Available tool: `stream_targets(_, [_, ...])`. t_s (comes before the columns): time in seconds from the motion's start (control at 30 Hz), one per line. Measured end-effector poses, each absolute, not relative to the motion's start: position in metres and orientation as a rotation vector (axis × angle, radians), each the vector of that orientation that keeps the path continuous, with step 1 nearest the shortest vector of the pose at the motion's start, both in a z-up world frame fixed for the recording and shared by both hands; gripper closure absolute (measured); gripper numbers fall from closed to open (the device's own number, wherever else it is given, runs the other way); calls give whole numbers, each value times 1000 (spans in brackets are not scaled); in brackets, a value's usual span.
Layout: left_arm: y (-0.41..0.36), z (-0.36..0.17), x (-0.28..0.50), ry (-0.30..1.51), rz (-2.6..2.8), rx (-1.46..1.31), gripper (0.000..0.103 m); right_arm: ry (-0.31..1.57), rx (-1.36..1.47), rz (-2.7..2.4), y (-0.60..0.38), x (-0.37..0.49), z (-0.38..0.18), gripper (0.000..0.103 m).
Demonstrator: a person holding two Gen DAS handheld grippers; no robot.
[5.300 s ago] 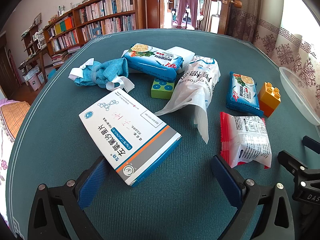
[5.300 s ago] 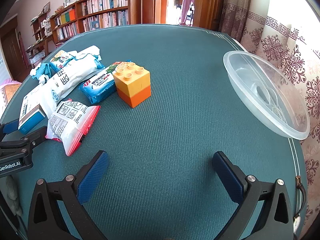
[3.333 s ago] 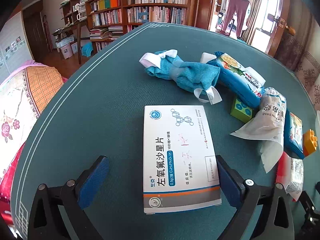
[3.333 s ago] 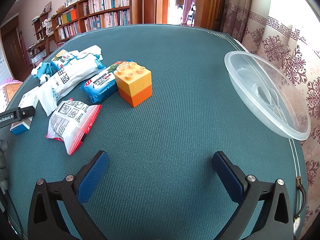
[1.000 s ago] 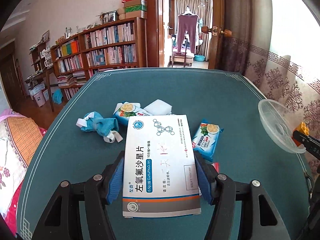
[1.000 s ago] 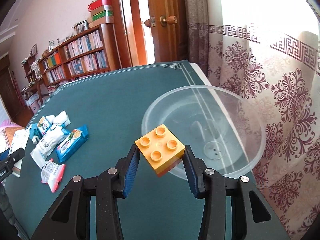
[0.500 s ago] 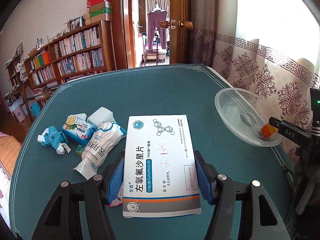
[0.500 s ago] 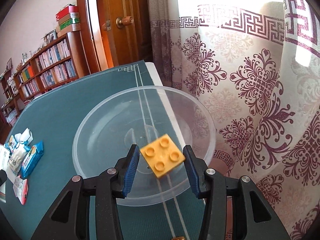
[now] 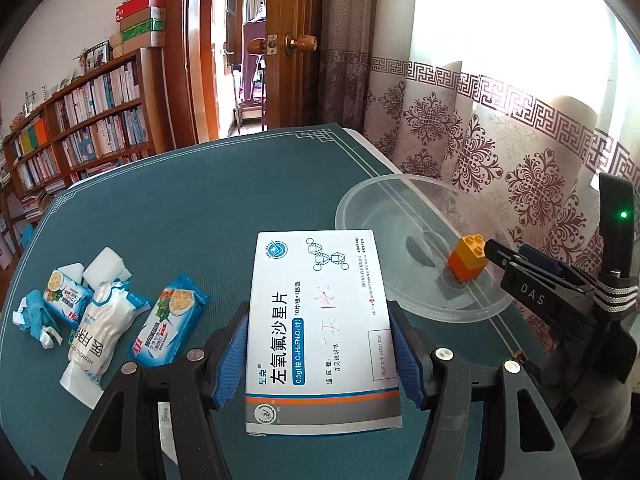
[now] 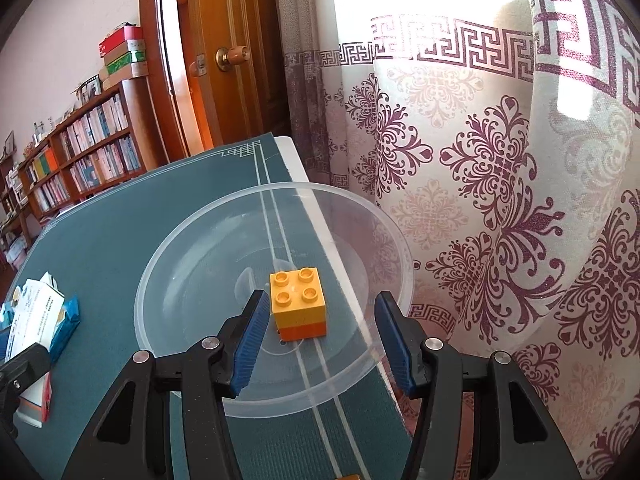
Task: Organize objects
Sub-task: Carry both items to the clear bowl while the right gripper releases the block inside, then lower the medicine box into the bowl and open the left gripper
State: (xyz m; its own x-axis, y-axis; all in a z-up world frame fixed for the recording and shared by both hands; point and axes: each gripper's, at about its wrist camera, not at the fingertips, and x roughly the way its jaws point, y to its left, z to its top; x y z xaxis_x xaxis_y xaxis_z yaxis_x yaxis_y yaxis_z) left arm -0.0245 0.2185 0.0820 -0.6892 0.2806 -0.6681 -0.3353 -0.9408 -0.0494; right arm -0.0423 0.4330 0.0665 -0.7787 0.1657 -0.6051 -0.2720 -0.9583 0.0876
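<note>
The flat white cardboard medicine box [image 9: 320, 332] sits clamped in my left gripper [image 9: 320, 354], long axis pointing forward. The clear plastic bowl [image 9: 360, 200] lies ahead to its right. My right gripper [image 10: 318, 338] has just opened, leaving the yellow-and-orange toy brick [image 10: 298, 304] standing in the bowl; a second ago it was gripped.

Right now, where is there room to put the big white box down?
The clear bowl holds only the yellow and orange block, sitting near its middle, so its floor around the block is bare. The green table is bare between the snack packets and the bowl. It is crowded at the left, where the packets lie bunched.
</note>
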Motion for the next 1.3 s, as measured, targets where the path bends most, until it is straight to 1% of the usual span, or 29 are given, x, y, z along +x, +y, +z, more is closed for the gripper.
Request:
stream_targets(0.3, [257,83,-60,65,2524,-1027,36,314,-874,2725,444,-40,68,47])
stream_targets(0.5, [280,80,-89,53,2504,-989,36,340,-876,2719,447,-40,66,47])
stream_targets(0.57, [286,79,-99,56,2507,-982,30,345,-880,2720,448,-40,65,47])
stream_targets(0.6, [287,79,-102,61,2517,-981,21,348,-882,2721,448,-41,65,47])
stream_targets(0.63, [286,79,-104,59,2526,-977,17,351,-885,2722,448,-41,64,47])
stream_targets(0.7, [282,77,-106,40,2524,-981,13,357,-884,2726,448,-40,65,47])
stream_targets(0.87, [269,72,-102,17,2547,-1012,13,358,-882,2730,448,-40,64,47])
stream_targets(1.03, [264,68,-89,88,2589,-1009,13,342,-882,2738,443,-38,63,47])
stream_targets(1.17, [258,68,-78,79,2590,-1013,13,320,-863,2743,440,-36,65,47])
stream_targets(1.3, [251,73,-68,81,2613,-991,5,310,-863,2751,439,-36,65,47])
